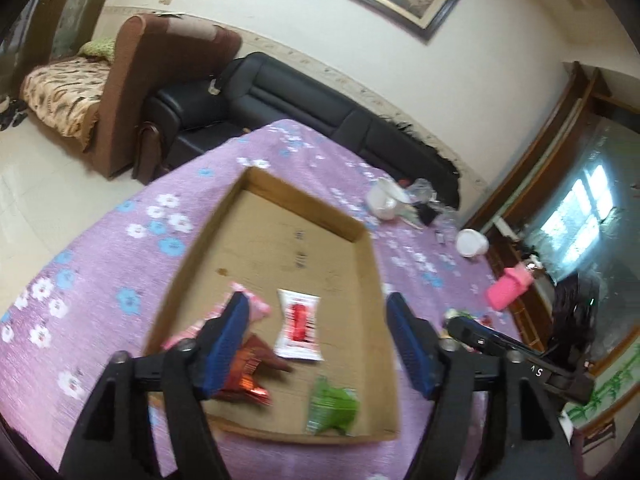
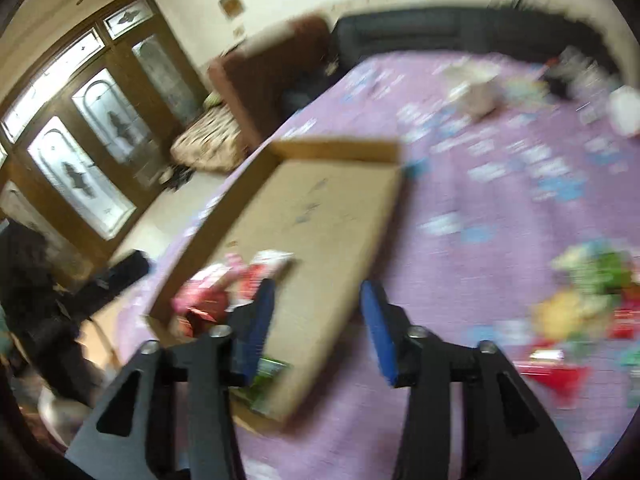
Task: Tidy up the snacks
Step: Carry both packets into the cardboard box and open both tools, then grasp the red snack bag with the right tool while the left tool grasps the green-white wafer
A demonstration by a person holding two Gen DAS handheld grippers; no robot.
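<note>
Both grippers spread and empty above the cardboard tray (image 1: 362,276): loose snack pile (image 2: 592,304) lies on the purple cloth, off the right gripper's (image 2: 320,328) right, nearer than the left gripper (image 1: 316,344)

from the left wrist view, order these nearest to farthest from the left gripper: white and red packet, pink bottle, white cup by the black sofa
From the left gripper:
1. White and red packet: in the cardboard tray, just ahead between the open fingers.
2. Pink bottle: lying on the purple cloth, off to the right.
3. White cup: far edge of the table, near the black sofa.
</note>
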